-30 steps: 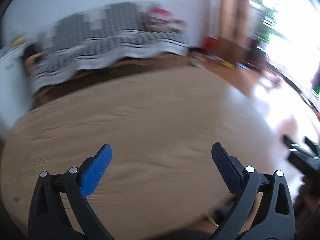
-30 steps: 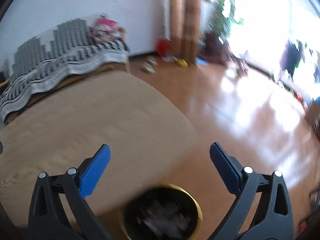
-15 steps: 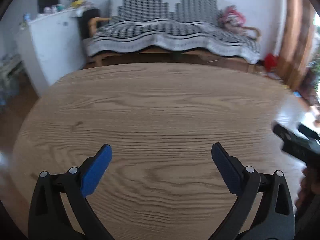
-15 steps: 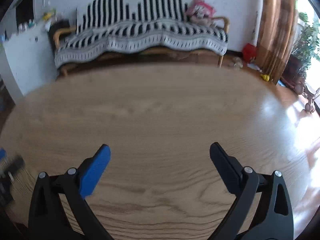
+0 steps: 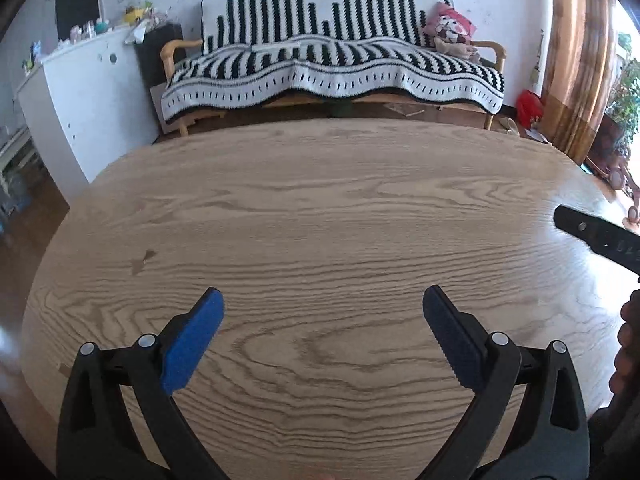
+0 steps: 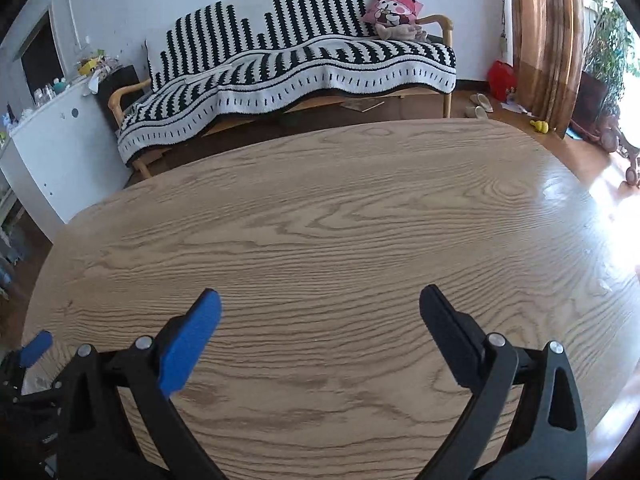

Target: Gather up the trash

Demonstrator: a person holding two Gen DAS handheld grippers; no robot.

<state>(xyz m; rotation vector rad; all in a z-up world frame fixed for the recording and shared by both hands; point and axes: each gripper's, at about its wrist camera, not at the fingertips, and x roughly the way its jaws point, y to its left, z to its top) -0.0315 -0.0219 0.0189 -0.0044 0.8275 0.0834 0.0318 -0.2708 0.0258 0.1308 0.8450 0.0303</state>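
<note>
Both grippers hover over a bare oval wooden table (image 5: 320, 208) (image 6: 340, 208). My left gripper (image 5: 323, 308) is open, nothing between its blue pads. My right gripper (image 6: 320, 308) is open too, with nothing held. In the left wrist view a black finger of the right gripper (image 5: 596, 236) pokes in at the right edge, with a person's hand (image 5: 628, 344) below it. In the right wrist view a blue pad of the left gripper (image 6: 36, 348) shows at the lower left. No trash and no bin appear in either view now.
Beyond the table stands a wooden sofa with a black-and-white striped blanket (image 5: 332, 68) (image 6: 288, 68) and a pink plush cushion (image 6: 394, 10). A white cabinet (image 5: 88, 92) is at the left. Brown curtains (image 6: 544, 36), a red bag (image 6: 502, 74) and slippers (image 6: 480, 102) lie at the right on the wooden floor.
Both cameras swung left from the floor and window side, where a dark gold-rimmed bin with trash showed under the right gripper, to face the table and sofa. Both grippers stayed open.
</note>
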